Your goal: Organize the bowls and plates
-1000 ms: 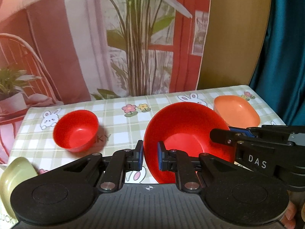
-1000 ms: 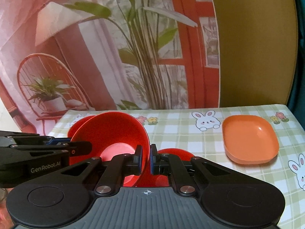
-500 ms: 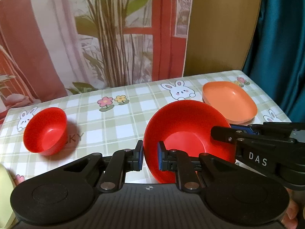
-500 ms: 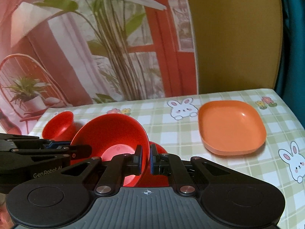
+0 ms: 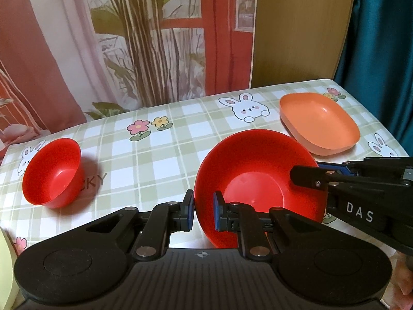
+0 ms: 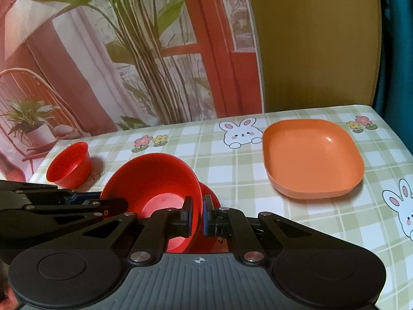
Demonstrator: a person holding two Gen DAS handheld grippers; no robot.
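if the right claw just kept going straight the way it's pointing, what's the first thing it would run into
The right claw is already shut on the big red bowl's rim. Straight ahead lies bare checked tablecloth, probably first; the orange plate sits off to the right of that line.

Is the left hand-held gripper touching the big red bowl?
Touching. In the left wrist view the left hand-held gripper has its two blue pads closed on the rim of the big red bowl, one inside the wall and one outside.
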